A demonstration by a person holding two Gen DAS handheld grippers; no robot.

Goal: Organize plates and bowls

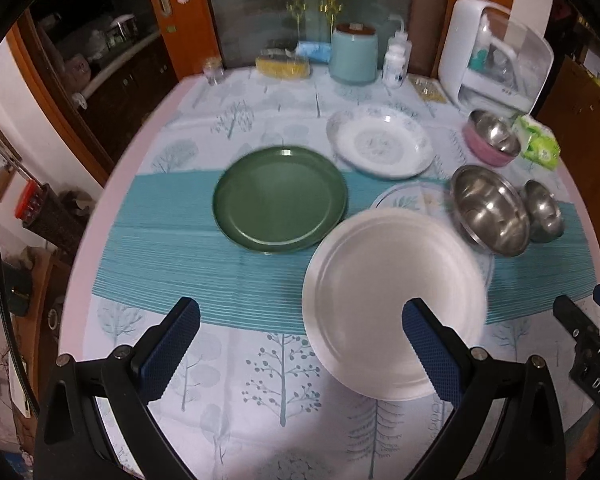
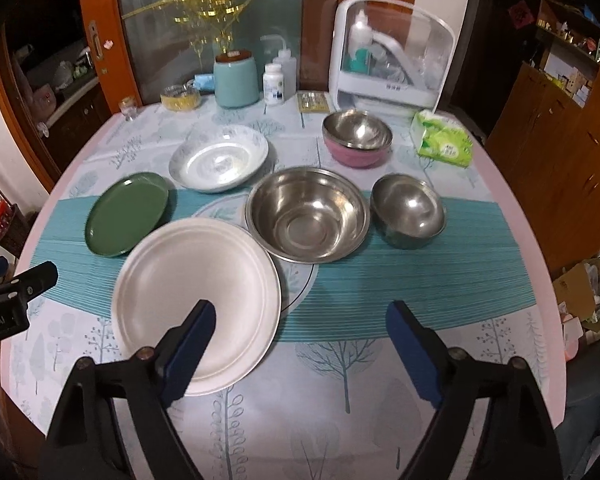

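Observation:
A white plate (image 1: 392,300) (image 2: 196,300) lies on the table nearest to me, partly over a patterned plate (image 1: 416,196) (image 2: 300,284). A green plate (image 1: 280,200) (image 2: 128,214) lies left of it. A floral deep plate (image 1: 380,142) (image 2: 220,160) sits behind. A large steel bowl (image 1: 490,210) (image 2: 308,216), a smaller steel bowl (image 1: 544,210) (image 2: 408,210) and a pink bowl holding a steel bowl (image 1: 490,138) (image 2: 358,138) stand to the right. My left gripper (image 1: 300,344) is open and empty, above the table's near side. My right gripper (image 2: 300,348) is open and empty too.
At the table's back stand a teal canister (image 1: 354,54) (image 2: 236,80), a pill bottle (image 2: 274,84), a squeeze bottle (image 2: 286,66), a yellow dish (image 2: 180,98), a small glass (image 2: 129,108) and a white appliance (image 2: 388,56). A green tissue pack (image 2: 444,140) lies at the right.

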